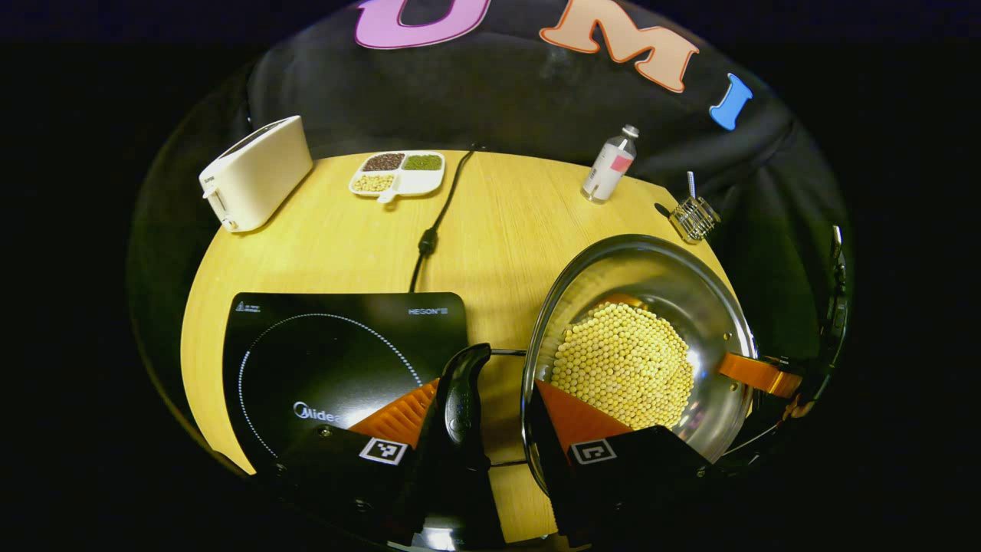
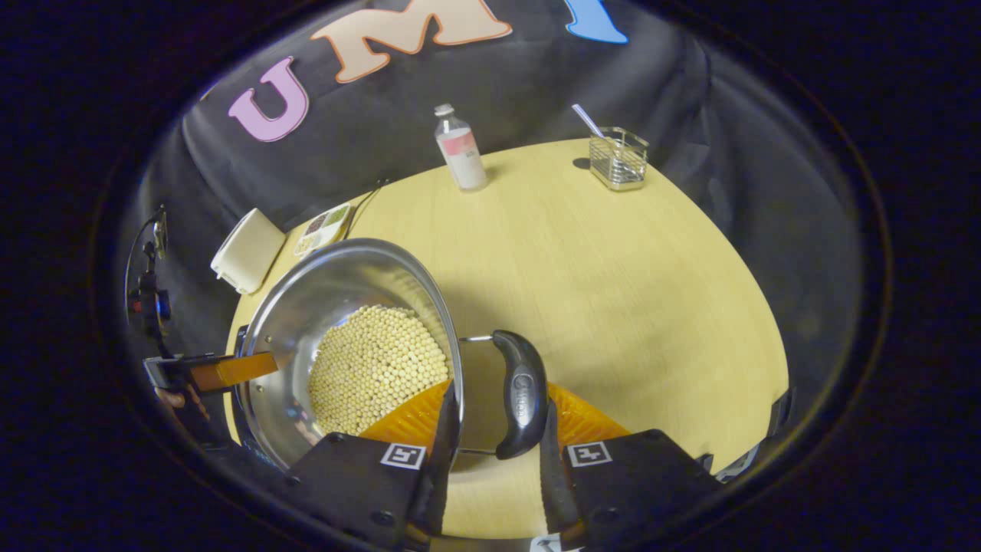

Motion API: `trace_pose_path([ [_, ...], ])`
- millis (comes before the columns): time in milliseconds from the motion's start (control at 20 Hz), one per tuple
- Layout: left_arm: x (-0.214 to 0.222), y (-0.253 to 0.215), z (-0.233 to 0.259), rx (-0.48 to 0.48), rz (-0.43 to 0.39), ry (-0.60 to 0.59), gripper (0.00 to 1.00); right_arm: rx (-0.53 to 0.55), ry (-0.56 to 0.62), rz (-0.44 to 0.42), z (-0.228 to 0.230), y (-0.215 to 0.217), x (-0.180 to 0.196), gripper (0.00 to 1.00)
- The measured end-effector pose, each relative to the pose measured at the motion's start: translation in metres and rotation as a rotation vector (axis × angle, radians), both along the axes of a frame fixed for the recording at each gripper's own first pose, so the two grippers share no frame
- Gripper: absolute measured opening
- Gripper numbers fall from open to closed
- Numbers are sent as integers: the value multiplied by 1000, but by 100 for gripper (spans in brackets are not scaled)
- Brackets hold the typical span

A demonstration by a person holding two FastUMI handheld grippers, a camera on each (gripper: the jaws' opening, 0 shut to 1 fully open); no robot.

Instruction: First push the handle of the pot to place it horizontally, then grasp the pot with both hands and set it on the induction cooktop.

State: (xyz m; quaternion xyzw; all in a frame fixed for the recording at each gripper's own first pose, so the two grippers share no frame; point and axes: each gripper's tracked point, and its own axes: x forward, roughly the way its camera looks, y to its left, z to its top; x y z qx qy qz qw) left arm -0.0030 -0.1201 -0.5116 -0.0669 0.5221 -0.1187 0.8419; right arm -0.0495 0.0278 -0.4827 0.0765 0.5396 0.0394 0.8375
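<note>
A steel pot (image 1: 713, 322) holding soybeans (image 1: 621, 364) sits just right of the black induction cooktop (image 1: 322, 353). My left gripper (image 1: 487, 387) is shut across the pot's near black handle (image 1: 464, 399) and rim, one finger outside the handle and one inside the wall. At the far rim, the right gripper's finger (image 1: 759, 373) reaches in. In the right gripper view, my right gripper (image 2: 498, 391) clamps the other handle (image 2: 521, 395) and the pot (image 2: 306, 307) wall the same way. The left gripper's finger (image 2: 230, 370) shows at the opposite rim. Whether the pot is off the table I cannot tell.
A white toaster (image 1: 253, 172) and a divided dish of grains (image 1: 398, 172) stand at the back left, and the cooktop's cord (image 1: 437, 222) runs between. A bottle (image 1: 609, 165) and a wire holder (image 1: 693, 218) stand at the back right. Bare tabletop (image 2: 613, 291) lies right of the pot.
</note>
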Motion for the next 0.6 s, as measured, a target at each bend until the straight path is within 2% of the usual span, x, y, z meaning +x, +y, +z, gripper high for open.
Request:
trace_pose_path([
  [300,-11,5,4,5,75,-27,63,27,-38,68,13,57,13,47],
  [600,-21,6,18,44,153,-22,65,73,-16,134,5,128,3,47],
])
